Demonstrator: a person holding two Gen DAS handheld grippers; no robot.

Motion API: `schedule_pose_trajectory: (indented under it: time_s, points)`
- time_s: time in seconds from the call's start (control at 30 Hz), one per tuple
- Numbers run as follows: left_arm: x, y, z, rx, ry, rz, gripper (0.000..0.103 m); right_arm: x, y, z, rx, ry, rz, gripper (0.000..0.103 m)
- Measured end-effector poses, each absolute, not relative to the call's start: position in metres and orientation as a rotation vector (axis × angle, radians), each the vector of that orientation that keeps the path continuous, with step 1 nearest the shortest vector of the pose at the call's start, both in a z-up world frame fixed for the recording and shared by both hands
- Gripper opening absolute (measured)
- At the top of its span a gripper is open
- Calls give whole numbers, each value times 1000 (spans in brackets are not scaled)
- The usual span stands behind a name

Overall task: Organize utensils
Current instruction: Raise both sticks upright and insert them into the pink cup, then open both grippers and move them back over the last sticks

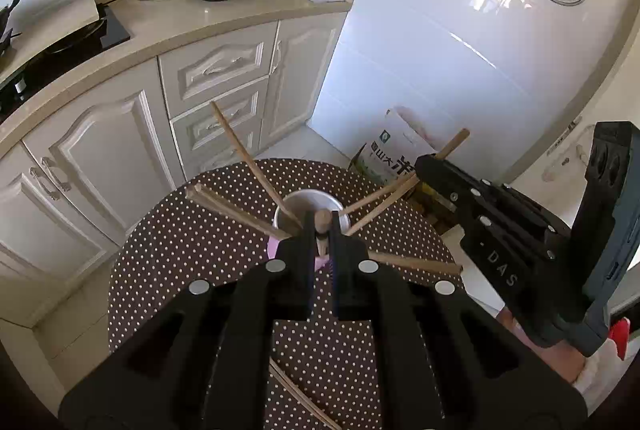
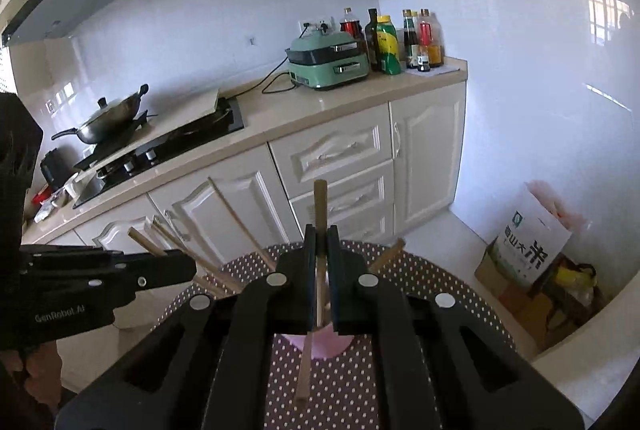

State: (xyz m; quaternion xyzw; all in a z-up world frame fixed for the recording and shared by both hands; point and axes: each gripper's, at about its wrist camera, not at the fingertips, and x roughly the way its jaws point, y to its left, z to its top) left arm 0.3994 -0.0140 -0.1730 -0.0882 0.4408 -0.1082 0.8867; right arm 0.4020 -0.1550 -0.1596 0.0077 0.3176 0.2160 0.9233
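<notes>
**Left wrist note: both claws hold a chopstick over the cup**

Left wrist view: left gripper closed down on one wooden chopstick, seen almost end-on, so its long axis runs nearly along the fingers and down toward the white cup. Cup sits just beyond the fingertips, near the far edge of the dotted tablecloth, on a pink base. Several chopsticks already stand in it, fanning outward left and right.

Right gripper, in its own view, is pinched on a second chopstick held near upright; upper end rises above the fingers, lower end hangs toward the near side of the cloth. Pink base lies directly below the jaws; cup mouth mostly hidden by them.

Judgement: left claw is nearer to release, its stick already lined up with the opening. Right stick's lower tip looks short of the cup, toward the near edge, so it likely needs carrying forward first.

Loose pair of chopsticks lies on the cloth near its front edge, still to collect.
</notes>
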Motion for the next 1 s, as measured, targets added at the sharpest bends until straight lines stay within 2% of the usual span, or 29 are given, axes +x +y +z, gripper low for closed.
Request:
schedule_pose_trajectory:
  time_s: [0.47, 0.6, 0.67, 0.7, 0.73, 0.9, 1.0]
  points:
    - [375, -19, -176, -167, 971, -232, 7, 367, -154, -149, 59, 687, 439, 8]
    - [368, -20, -174, -155, 976, -223, 10, 355, -157, -143, 62, 677, 429, 12]
    - [365, -19, -172, -154, 973, -216, 21, 349, -157, -140, 65, 669, 424, 15]
    - [362, -18, -170, -154, 960, -207, 36, 346, -158, -139, 66, 665, 422, 15]
    - [359, -18, -169, -154, 950, -199, 55, 343, -158, -137, 67, 661, 420, 16]
    - [350, -18, -159, -130, 910, -180, 58, 330, -158, -130, 68, 644, 409, 18]
    - [343, -17, -154, -126, 887, -168, 66, 322, -158, -127, 67, 637, 405, 19]
